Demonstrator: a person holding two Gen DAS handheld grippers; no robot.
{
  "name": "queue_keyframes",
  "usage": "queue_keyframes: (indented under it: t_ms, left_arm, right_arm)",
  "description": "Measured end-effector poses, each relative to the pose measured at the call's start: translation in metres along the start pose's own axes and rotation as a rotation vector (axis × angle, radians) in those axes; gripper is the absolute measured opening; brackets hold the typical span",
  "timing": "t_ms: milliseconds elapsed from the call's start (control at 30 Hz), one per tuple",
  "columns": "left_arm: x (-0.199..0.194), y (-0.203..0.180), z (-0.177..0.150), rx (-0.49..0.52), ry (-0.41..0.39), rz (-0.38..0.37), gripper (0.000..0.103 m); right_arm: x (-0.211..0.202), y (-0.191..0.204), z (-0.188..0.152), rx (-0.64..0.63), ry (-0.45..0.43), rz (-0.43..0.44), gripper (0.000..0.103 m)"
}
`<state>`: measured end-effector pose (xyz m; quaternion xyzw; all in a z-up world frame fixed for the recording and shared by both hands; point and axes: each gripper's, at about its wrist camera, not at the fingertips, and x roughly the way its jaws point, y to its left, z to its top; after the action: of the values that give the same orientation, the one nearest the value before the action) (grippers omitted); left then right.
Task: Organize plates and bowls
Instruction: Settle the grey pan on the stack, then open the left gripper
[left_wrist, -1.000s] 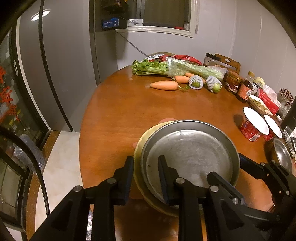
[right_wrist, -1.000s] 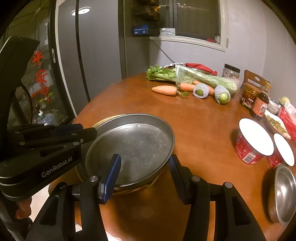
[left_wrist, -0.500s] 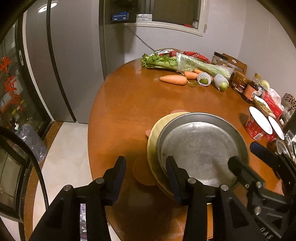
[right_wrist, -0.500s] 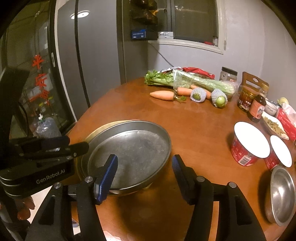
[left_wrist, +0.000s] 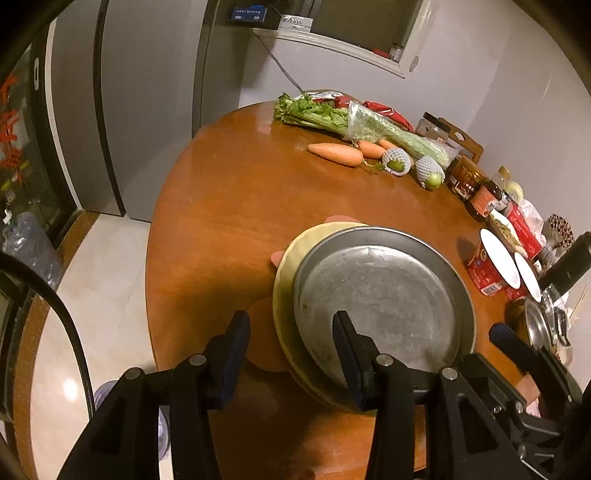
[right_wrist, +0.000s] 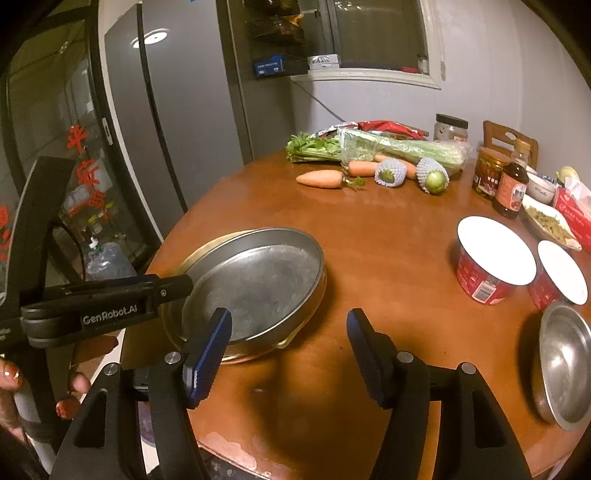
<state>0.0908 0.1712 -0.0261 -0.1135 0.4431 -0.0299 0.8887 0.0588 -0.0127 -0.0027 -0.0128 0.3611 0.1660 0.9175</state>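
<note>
Metal plate (left_wrist: 384, 299) sits nested on a yellow plate (left_wrist: 286, 266) near the round counter's (left_wrist: 229, 206) edge. The left tongs (left_wrist: 291, 347) are spread, straddling the stack's rim without pinching it; the right tongs (right_wrist: 288, 350) are opening, with nothing between them. A clean release likely means drawing both straight back without nudging the stack. Only the right view shows a steel bowl (right_wrist: 565, 365) well apart, probably next.
</note>
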Motion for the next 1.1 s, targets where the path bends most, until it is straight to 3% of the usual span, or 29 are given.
queue_keyframes:
  t_ms: [433,1100]
  left_arm:
    - [-0.004,0.011,0.008,-0.03,-0.004,-0.031,0.046]
    - [0.039,0.006,0.019,-0.019,0.106,-0.043,0.048]
  right_arm:
    - [0.013,-0.001,0.002,0.043,0.047,0.001,0.068]
    - [0.029,0.007,0.003,0.044,0.072,0.02,0.069]
